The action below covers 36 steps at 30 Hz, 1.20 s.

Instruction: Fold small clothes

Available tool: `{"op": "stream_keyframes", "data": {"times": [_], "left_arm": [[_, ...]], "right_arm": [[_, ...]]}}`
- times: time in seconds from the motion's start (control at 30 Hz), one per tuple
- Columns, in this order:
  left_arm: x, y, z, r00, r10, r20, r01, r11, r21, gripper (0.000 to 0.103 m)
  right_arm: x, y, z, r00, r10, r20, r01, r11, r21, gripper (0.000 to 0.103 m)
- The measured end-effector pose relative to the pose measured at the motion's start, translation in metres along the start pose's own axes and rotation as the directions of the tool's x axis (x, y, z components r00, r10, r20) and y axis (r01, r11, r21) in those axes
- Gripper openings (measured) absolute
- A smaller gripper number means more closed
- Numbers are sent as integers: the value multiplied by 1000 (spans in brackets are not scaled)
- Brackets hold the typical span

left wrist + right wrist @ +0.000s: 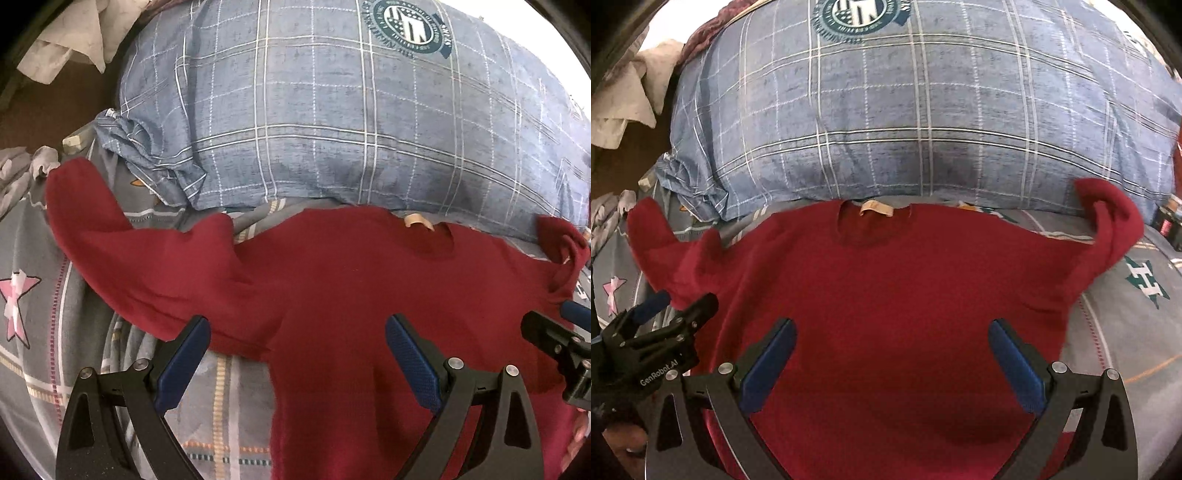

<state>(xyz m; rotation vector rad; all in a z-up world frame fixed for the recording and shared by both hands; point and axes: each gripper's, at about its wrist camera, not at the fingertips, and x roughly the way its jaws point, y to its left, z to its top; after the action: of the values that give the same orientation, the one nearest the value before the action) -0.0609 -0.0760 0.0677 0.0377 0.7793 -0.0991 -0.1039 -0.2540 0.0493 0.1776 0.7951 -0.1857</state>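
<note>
Red sweater (886, 295) lies spread flat, front side up, on the bed's grey patterned sheet (1126, 332), with its neckline and tan label (876, 208) pointing toward the blue plaid pillow (923, 110) at the head of the bed. Its collar sits just beside the pillow's lower edge. One sleeve (88, 214) stretches out over the sheet on your left, its cuff near a pink star print (16, 299). The other sleeve (1115, 221) on your right is curled back on itself, its end touching the pillow.

Your left hand-held gripper (297, 354) hovers above the sweater's left side, over the armpit area where that sleeve meets the body; its blue-padded fingers (184, 362) stand wide apart and clamp nothing. Your right hand-held gripper (892, 362) hangs over the middle of the sweater's chest, fingers (1015, 369) likewise spread wide with only red cloth showing between them. Whether either one touches the fabric you cannot tell from these views. Each hand-held gripper shows at the edge of the other's view, so the two are close side by side.

A crumpled white cloth (74, 33) lies off the bed's far left corner, beyond the pillow.
</note>
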Motion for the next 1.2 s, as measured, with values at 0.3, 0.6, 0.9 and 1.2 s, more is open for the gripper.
{"op": "stream_keyframes", "data": {"times": [0.3,0.6,0.9,1.2], "left_arm": [[11,5,1,1000,12,-3,-12,1000,-15,96],[15,7,1,1000,22,-4,-22,1000,-16,96],[16,7,0,1000,23,-4,-23,1000,-13,96],[19,7,1,1000,25,-6,-25,999,-20,96]], "right_arm": [[14,16,5,1000,26,3,-26,1000,11,103],[23,14,4,1000,7,-15,-7,1000,13,103],[26,13,6,1000,9,-27,-8,999,31,103],[34,17,8,999,8,-38,-7,1000,28,103]]}}
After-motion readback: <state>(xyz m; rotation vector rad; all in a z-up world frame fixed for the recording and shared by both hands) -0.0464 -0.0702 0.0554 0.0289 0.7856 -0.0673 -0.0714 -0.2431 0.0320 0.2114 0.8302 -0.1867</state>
